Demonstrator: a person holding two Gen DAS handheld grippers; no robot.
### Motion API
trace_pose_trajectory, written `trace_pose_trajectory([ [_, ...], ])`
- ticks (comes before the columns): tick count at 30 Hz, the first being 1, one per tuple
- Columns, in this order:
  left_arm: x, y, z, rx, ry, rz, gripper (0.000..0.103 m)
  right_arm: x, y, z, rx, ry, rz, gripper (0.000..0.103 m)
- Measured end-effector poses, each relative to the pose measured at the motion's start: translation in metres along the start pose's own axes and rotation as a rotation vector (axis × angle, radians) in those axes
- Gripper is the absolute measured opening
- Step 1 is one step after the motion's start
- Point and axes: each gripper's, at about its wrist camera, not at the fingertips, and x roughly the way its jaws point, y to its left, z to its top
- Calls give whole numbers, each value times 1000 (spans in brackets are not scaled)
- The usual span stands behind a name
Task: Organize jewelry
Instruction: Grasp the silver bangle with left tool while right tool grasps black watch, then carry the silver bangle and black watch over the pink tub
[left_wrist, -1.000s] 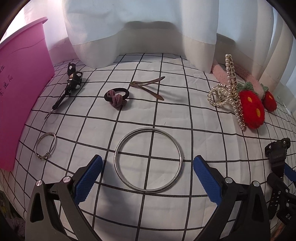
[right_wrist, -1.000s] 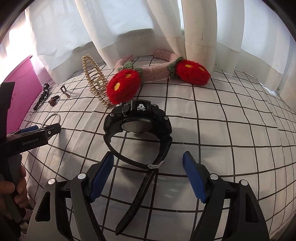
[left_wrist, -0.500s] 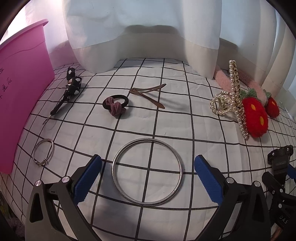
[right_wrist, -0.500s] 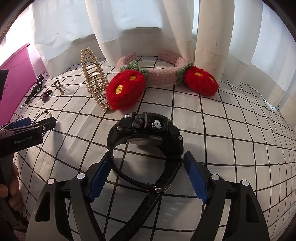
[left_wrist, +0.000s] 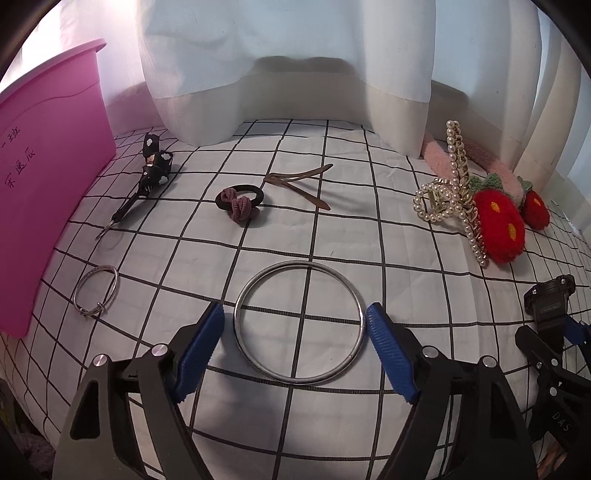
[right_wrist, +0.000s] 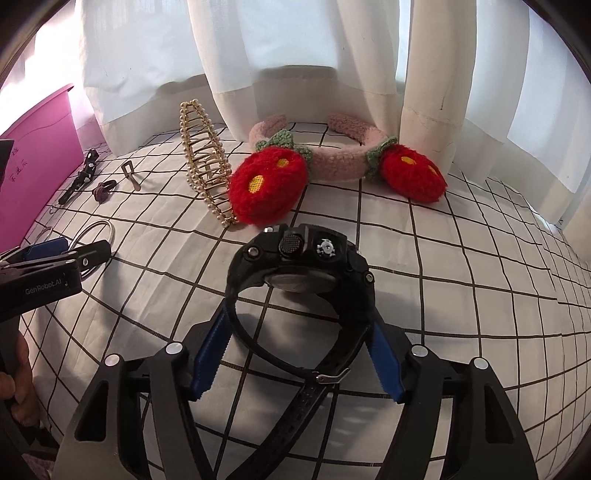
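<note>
black watch (right_wrist: 301, 275) strap toward right gripper (right_wrist: 297, 363)

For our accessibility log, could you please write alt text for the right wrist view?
The open right gripper straddles the strap loop of a black watch on a grid-patterned cloth. Behind lie a pearl hair claw and a pink headband with red flowers; the left gripper enters at left, near a pink bin.

"GenRobot.AI" stands on the left gripper (right_wrist: 88, 258); "DAS" on the right gripper (left_wrist: 569, 339).
</note>
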Motion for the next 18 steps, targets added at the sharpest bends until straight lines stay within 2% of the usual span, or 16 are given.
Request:
trace_pose_trajectory([
  [11, -11, 7, -5, -10, -19, -35, 71, -11, -3, -5, 31, -38, 41, 64],
  [12, -14, 6, -5, -8, -25, -31, 71, -12, -3, -5, 38, -37, 46, 60],
  [18, -28, 9, -5, -15, -34, -32, 71, -16, -5, -7, 40, -23, 65, 60],
])
